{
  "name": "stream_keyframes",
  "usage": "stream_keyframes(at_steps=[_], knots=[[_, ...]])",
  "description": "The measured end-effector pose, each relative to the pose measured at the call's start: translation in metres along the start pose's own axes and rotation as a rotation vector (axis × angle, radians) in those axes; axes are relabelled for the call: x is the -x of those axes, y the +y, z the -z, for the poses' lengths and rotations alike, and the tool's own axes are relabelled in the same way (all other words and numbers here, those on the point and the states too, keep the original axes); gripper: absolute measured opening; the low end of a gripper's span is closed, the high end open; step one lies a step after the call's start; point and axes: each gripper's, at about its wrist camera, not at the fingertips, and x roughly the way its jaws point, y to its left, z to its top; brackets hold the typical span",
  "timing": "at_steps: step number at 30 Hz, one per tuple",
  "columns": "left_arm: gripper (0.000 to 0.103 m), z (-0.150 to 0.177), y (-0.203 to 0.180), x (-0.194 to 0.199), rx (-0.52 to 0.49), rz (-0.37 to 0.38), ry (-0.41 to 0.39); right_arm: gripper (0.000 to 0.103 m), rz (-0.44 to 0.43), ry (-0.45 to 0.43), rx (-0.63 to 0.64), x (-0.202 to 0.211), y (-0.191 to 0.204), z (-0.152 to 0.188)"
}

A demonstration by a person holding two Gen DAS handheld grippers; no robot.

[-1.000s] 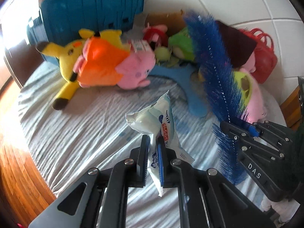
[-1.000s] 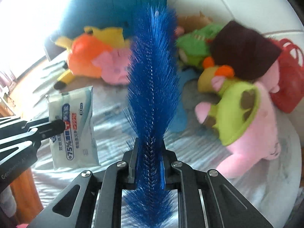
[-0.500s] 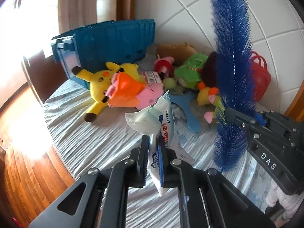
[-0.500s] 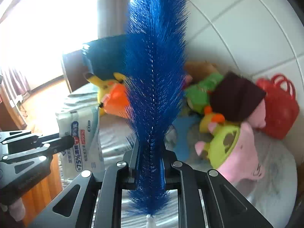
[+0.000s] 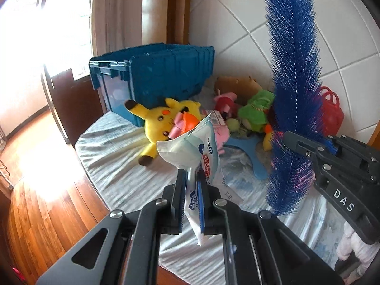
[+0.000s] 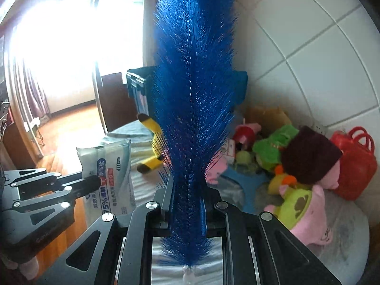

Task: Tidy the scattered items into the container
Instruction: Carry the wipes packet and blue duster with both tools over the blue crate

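Wipes packet [image 5: 201,156] is clamped between the closed jaws of the left gripper [image 5: 190,199] at lower centre of the left wrist view, its upper part standing clear above the fingertips and its lower corner hanging below them. Blue bristle brush [image 6: 194,90] is pinched near its lower end by the closed jaws of the right gripper [image 6: 187,204] and stands upright through the centre of the right wrist view, its tip cut off by the top edge. Each gripper shows in the other's view: the right one at right [image 5: 332,161], the left one at lower left [image 6: 59,190]. Both held items hang above the bed [image 5: 114,166], clear of the sheet. Blue crate [image 5: 154,78], the container, stands at the far end of the bed at centre left; its inside cannot be seen. Just before it lies a yellow plush [image 5: 161,121], with a pink plush [image 5: 220,133] beside it. Further right, against the tiled wall [image 5: 237,47], lie a green plush [image 5: 256,111], a brown plush [image 5: 235,83] and a red basket [image 5: 332,111]. A larger pink plush in a green shell [image 6: 306,209] lies at lower right of the right wrist view. Wooden floor [image 5: 42,190] fills the lower left.
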Motion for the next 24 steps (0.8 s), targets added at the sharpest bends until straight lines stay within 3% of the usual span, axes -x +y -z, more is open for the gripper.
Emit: stream_keyframes(at_steps=[16, 24], knots=[[0.009, -0.002, 0.131, 0.04, 0.028, -0.035, -0.075, 0.015, -0.014, -0.051, 0.024, -0.018, 0.128, -0.042], [0.009, -0.003, 0.172, 0.036, 0.033, -0.048, -0.073, 0.016, -0.013, -0.042, 0.035, -0.032, 0.164, -0.056]])
